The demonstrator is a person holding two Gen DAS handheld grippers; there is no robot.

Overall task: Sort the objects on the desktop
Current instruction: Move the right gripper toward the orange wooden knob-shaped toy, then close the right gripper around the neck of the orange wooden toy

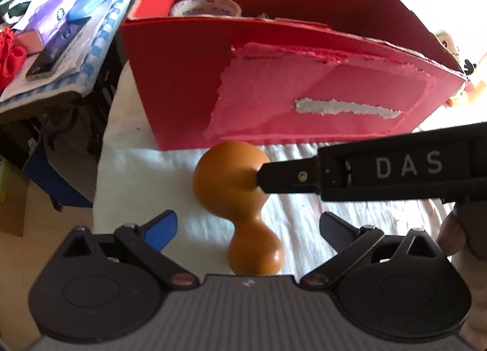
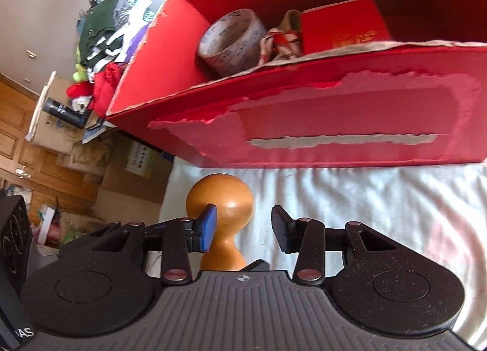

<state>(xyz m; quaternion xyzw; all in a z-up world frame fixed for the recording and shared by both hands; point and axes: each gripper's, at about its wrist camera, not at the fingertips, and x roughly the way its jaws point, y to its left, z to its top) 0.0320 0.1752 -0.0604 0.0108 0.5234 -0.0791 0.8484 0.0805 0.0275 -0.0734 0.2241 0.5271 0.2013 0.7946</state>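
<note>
Gourd point(image 1: 231, 186) lies on our white cloth point(image 1: 146, 174), at six o'clock of the red box point(image 1: 182, 83). Our left gripper point(image 1: 248, 229) and right gripper point(image 2: 243, 226) hover with jaws wide open, holding nothing.

Daylight from behind the red box point(image 1: 274, 83) blows out the white cloth point(image 2: 380, 199); fisheye bends the edges, close parts blur

An orange-brown wooden gourd point(image 1: 231, 186) lies on white cloth point(image 1: 146, 174) just before the red box point(image 1: 182, 77), apparently untilted.
</note>
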